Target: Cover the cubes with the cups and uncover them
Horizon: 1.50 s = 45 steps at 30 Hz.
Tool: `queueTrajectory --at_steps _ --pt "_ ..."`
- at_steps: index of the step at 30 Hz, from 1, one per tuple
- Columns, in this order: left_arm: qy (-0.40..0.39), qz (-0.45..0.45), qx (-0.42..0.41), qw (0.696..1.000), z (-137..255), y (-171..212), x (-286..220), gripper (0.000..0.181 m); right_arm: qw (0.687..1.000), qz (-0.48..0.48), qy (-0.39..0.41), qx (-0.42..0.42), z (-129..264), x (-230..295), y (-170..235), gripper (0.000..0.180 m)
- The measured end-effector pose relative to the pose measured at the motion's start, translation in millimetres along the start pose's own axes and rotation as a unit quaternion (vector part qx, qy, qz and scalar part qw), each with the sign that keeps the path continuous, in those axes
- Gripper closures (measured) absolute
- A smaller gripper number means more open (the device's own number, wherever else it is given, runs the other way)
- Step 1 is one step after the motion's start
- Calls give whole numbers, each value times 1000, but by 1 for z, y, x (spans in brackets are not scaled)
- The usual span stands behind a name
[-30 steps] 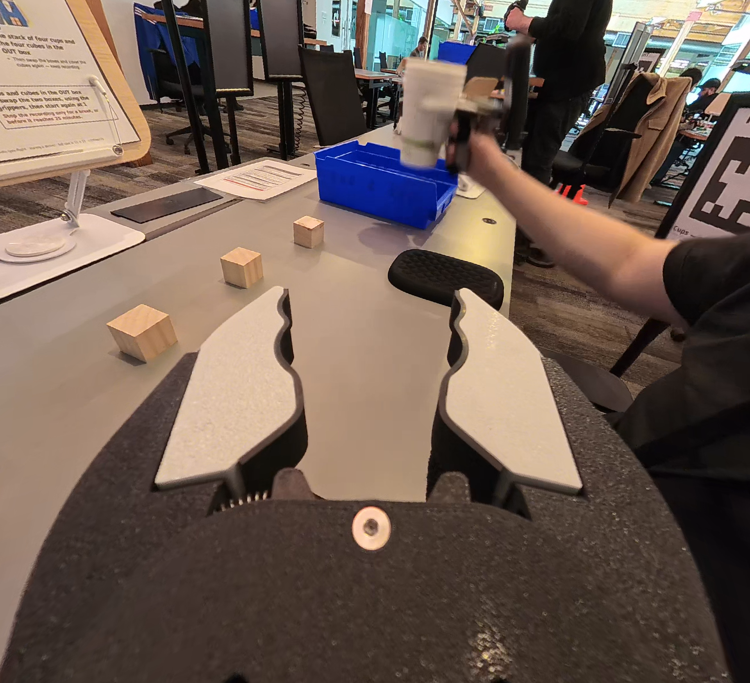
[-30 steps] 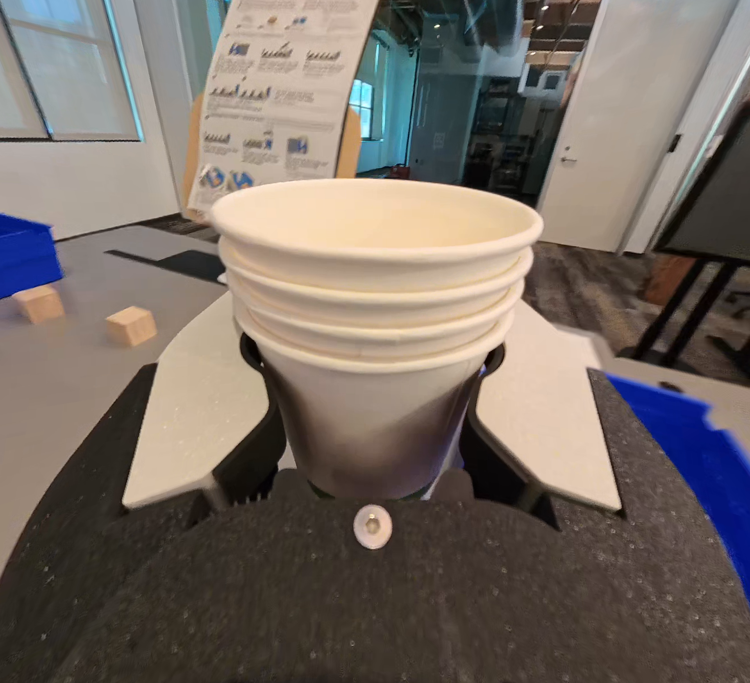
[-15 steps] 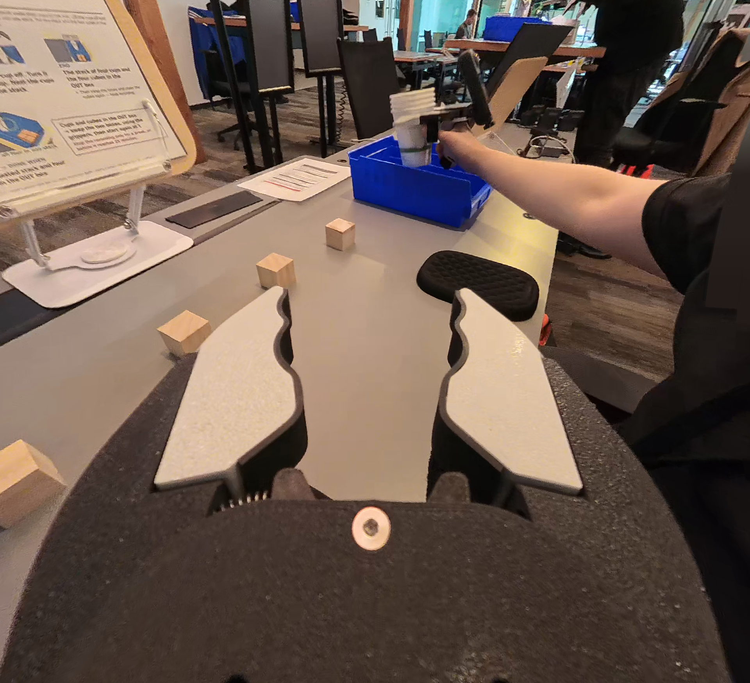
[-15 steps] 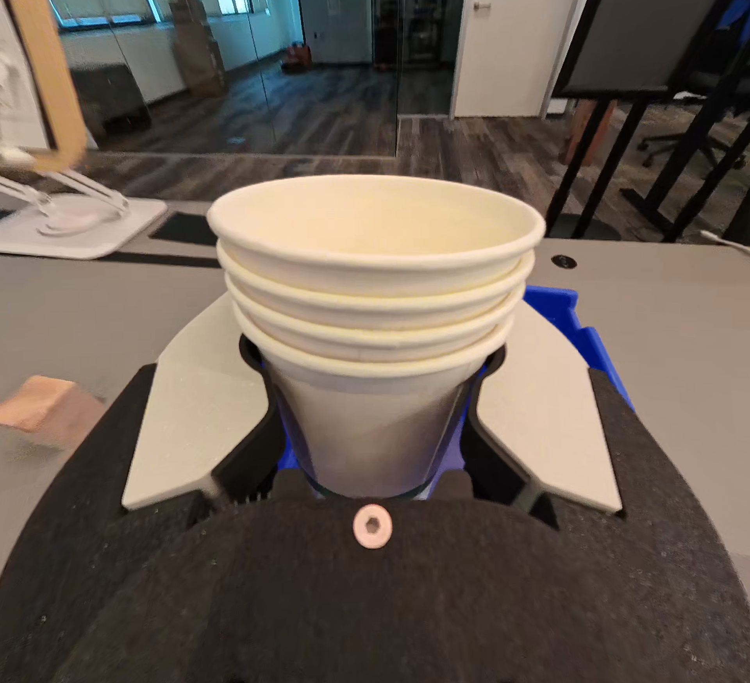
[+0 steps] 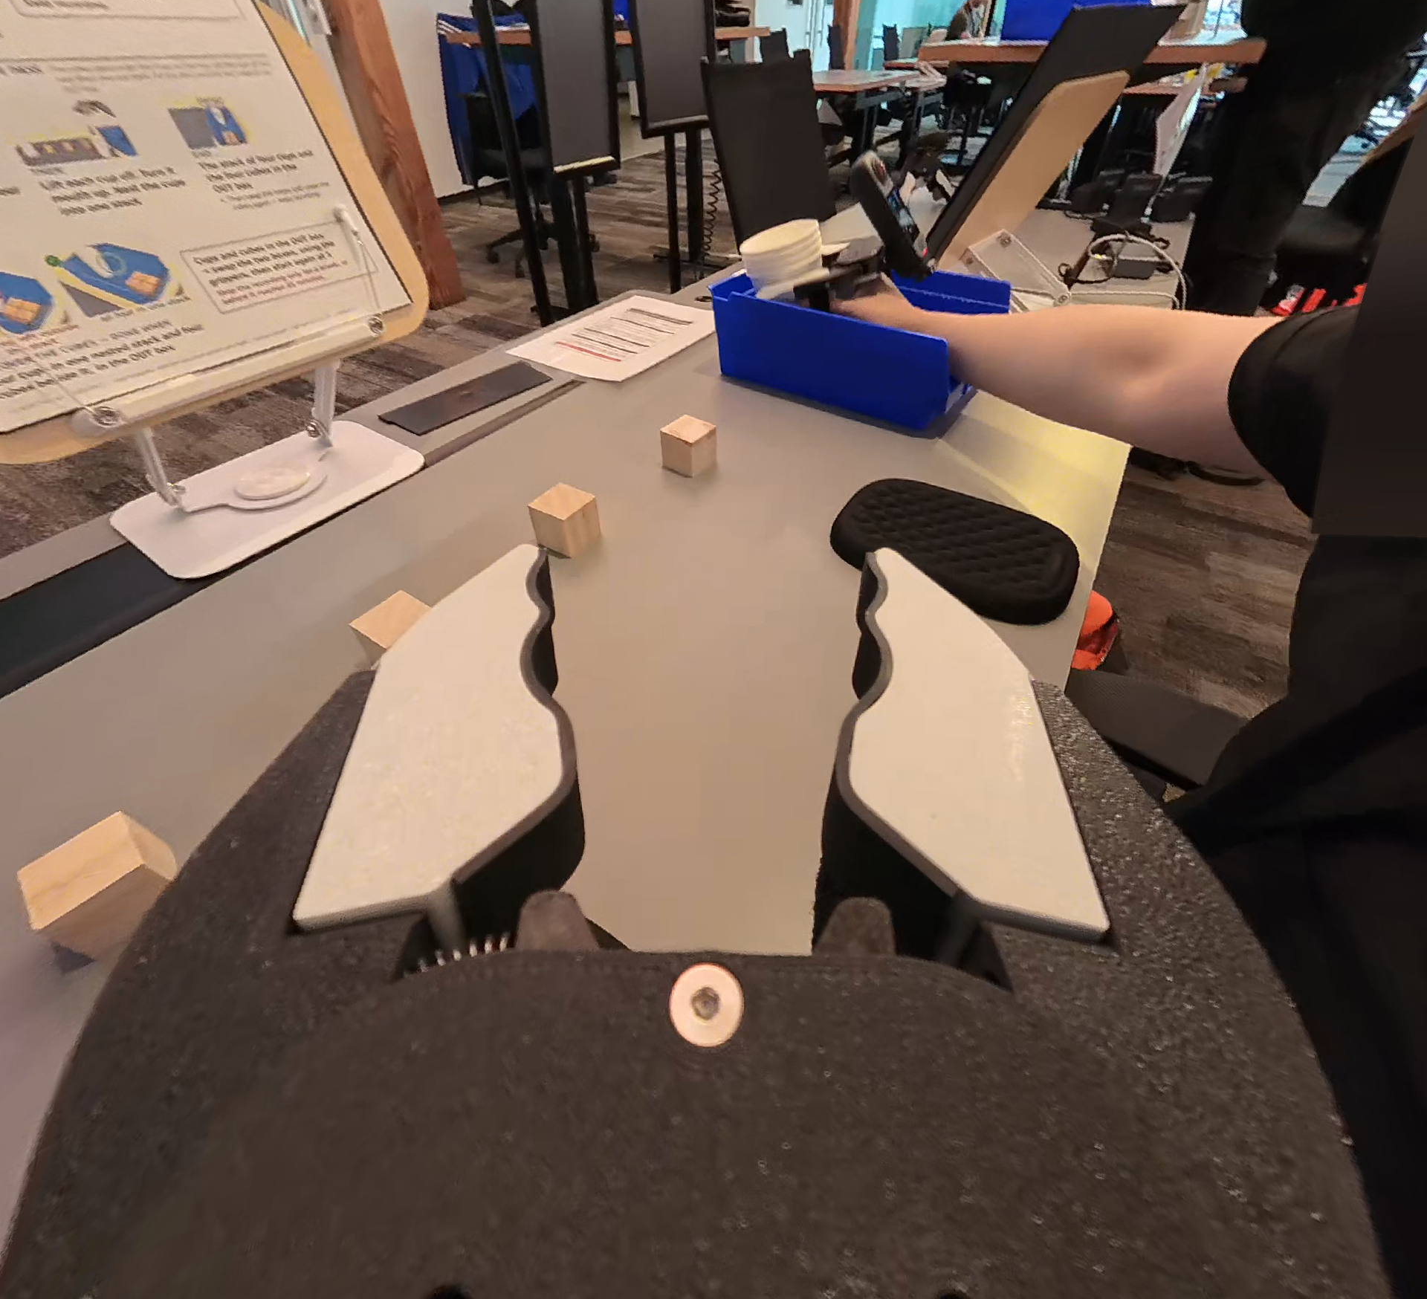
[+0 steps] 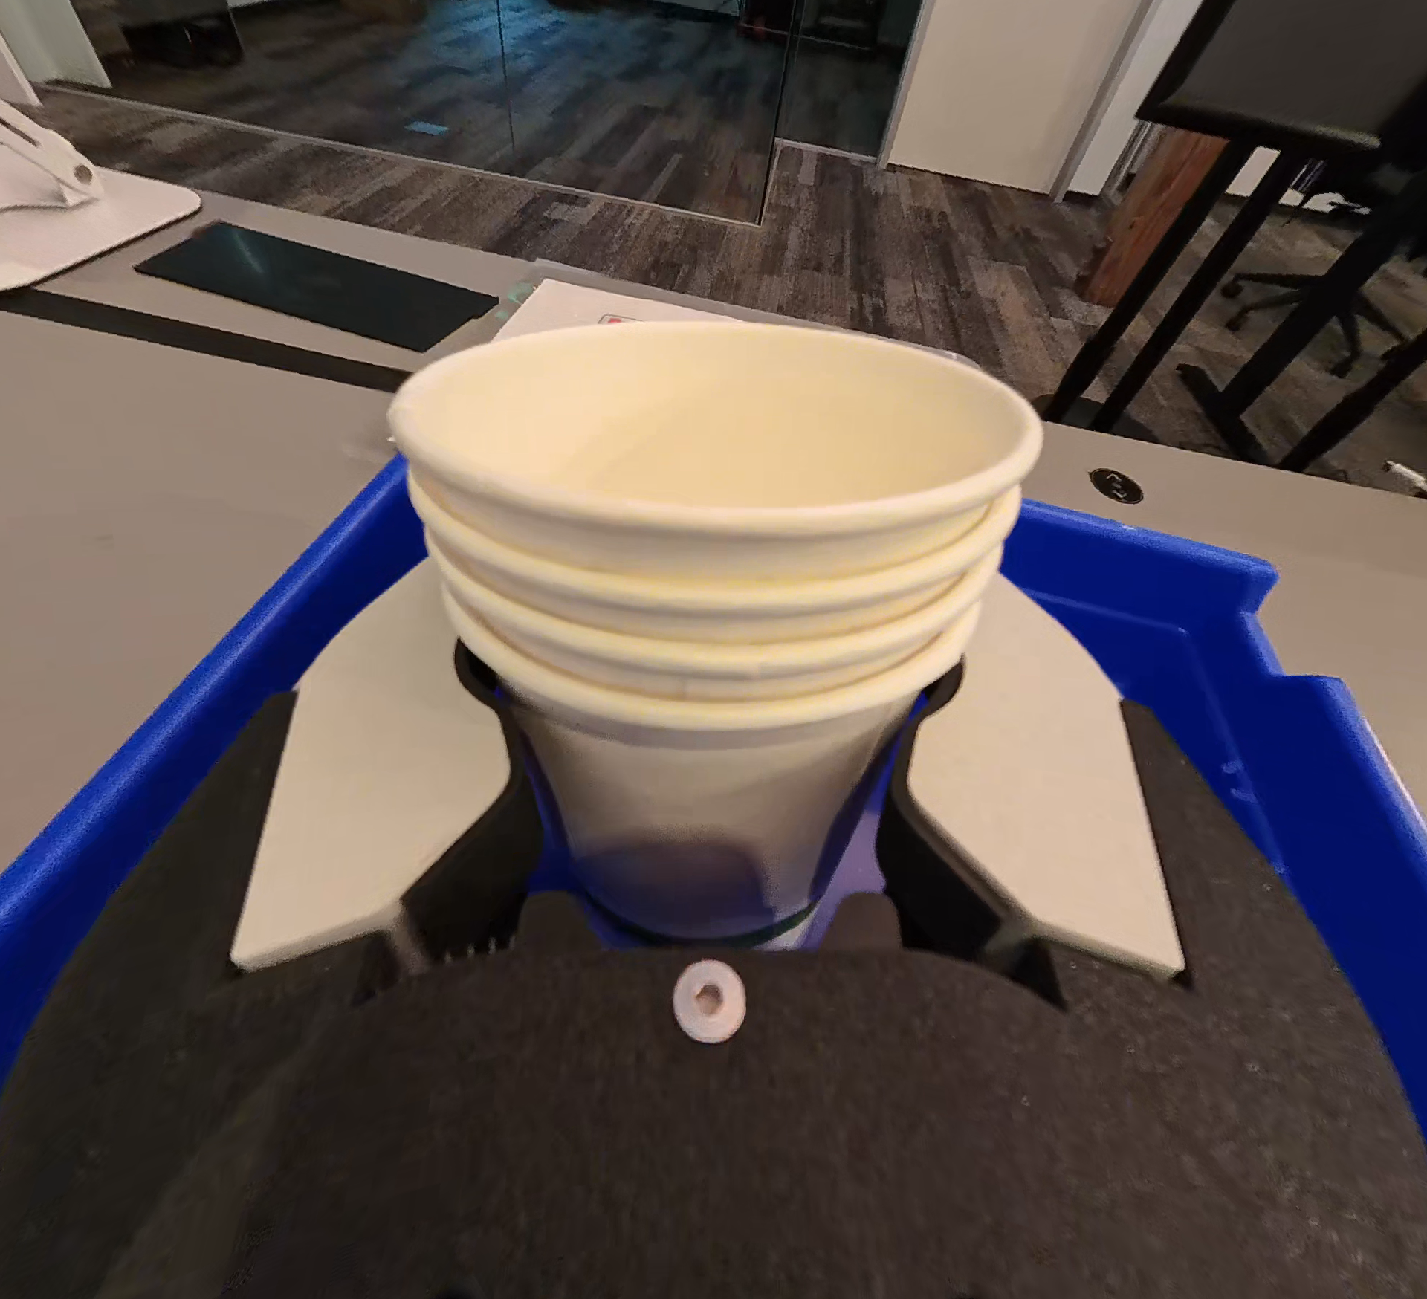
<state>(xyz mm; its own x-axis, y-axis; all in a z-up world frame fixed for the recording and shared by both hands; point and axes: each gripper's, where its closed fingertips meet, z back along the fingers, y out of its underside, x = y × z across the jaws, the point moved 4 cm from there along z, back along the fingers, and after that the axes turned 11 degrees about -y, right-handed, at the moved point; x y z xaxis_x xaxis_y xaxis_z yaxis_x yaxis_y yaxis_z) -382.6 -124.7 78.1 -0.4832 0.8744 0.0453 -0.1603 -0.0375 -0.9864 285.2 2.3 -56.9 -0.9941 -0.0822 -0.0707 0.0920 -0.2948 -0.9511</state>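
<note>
Several wooden cubes lie in a row on the grey table (image 5: pixel 695 721) in the left wrist view: one far (image 5: pixel 687 443), one nearer (image 5: pixel 565 519), one behind my left finger (image 5: pixel 386 625), one at the left edge (image 5: pixel 93 876). My left gripper (image 5: pixel 703 559) is open and empty above the table. My right gripper (image 6: pixel 710 652) is shut on a stack of nested white paper cups (image 6: pixel 710 490), mouths up, held low inside the blue bin (image 6: pixel 1158 644). The left wrist view shows the stack (image 5: pixel 780 254), the right gripper (image 5: pixel 818 274) and the bin (image 5: pixel 826 358) at the far end.
A tilted instruction board on a white stand (image 5: pixel 193 142) is at the left. A paper sheet (image 5: pixel 618 335) and a black strip (image 5: pixel 467 393) lie near the bin. A black cushioned pad (image 5: pixel 957 548) sits by the table's right edge. A person (image 5: pixel 1274 65) stands behind.
My right gripper has swung over the blue bin and lowered the cup stack into it. My left gripper has pulled back, so a fourth cube now shows at the left.
</note>
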Motion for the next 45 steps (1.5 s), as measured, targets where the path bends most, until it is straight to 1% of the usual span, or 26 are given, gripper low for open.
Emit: queueTrajectory --at_steps 7,11,18,27,33,36,39,41,43,45 --pt "4 1 -8 1000 -1 -4 -3 106 999 -38 -10 -17 -4 -3 6 69" --pt "8 3 -8 1000 -2 -3 -5 106 999 -43 -9 2 -2 -3 12 69" --pt "13 5 -11 1000 1 -2 -8 106 999 -24 -6 32 9 1 16 68" --pt "20 8 -21 1000 9 0 -11 106 1000 -31 -1 3 40 1 3 62" --pt "20 10 -34 999 21 1 -15 106 1000 -23 0 -5 74 4 -9 59" --pt "22 13 -40 999 26 4 -18 106 1000 -18 -4 -21 95 8 -24 62" --pt "23 19 -42 999 30 9 -19 106 998 -28 -28 -51 116 17 -47 62" --pt "21 22 -42 999 32 14 -19 106 994 -40 -66 -80 129 30 -67 62" --pt "23 26 -45 998 36 19 -20 106 982 -62 -135 -119 144 50 -91 63" --pt "26 33 -49 998 40 22 -20 106 963 -89 -203 -155 159 71 -114 66"
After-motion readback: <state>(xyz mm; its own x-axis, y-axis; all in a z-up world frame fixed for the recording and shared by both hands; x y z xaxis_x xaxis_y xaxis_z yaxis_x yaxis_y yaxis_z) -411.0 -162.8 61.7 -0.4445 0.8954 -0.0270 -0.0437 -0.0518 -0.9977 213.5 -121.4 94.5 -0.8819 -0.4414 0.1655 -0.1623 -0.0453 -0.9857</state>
